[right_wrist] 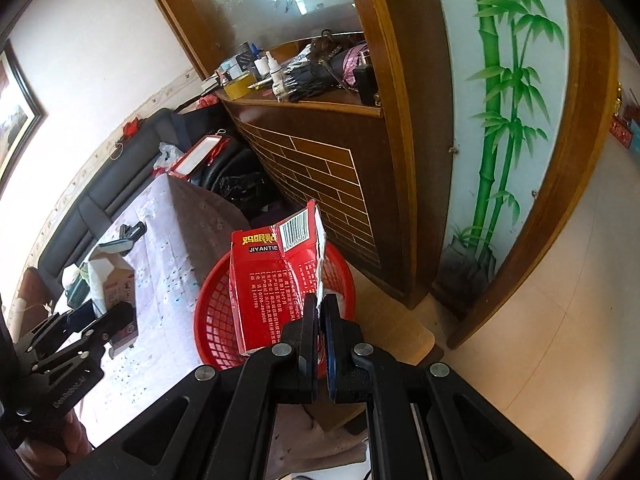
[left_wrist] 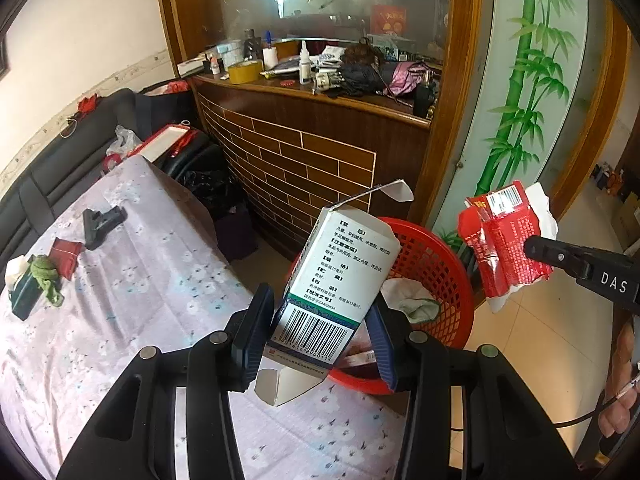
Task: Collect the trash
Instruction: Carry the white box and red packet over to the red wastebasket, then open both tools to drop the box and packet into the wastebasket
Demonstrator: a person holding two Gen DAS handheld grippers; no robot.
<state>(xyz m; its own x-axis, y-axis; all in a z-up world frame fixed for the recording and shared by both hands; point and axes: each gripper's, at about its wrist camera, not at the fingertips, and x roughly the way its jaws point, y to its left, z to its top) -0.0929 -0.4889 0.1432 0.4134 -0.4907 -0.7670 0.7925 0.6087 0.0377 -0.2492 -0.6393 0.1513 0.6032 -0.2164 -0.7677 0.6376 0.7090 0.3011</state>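
Clamping across the lower, barcode end of the white medicine carton (left_wrist: pixel 340 280) with the left gripper (left_wrist: pixel 320 332), blue pads pressing on both side faces, leaving the open top flap free and pointing toward frame centre. Gripping low probably for a clean drop on release.

Pinching the torn red packet (right_wrist: pixel 276 280) in the right gripper (right_wrist: pixel 320 316), jaws all but together on the thin card (a scrap of white tissue seemingly caught behind it, seen at right in the left wrist view). Holding it upright, likely to keep the ragged edges clear of the fingers.

Hanging both pieces over or just beside the red mesh basket (left_wrist: pixel 436 264), lower centre in both views, crumpled tissue already lying inside. Judging the drop as next.

Leaving more litter on the floral tablecloth (left_wrist: pixel 160 280) at left: a small red wrapper (left_wrist: pixel 64 256) and a green-and-white bundle (left_wrist: pixel 32 280).
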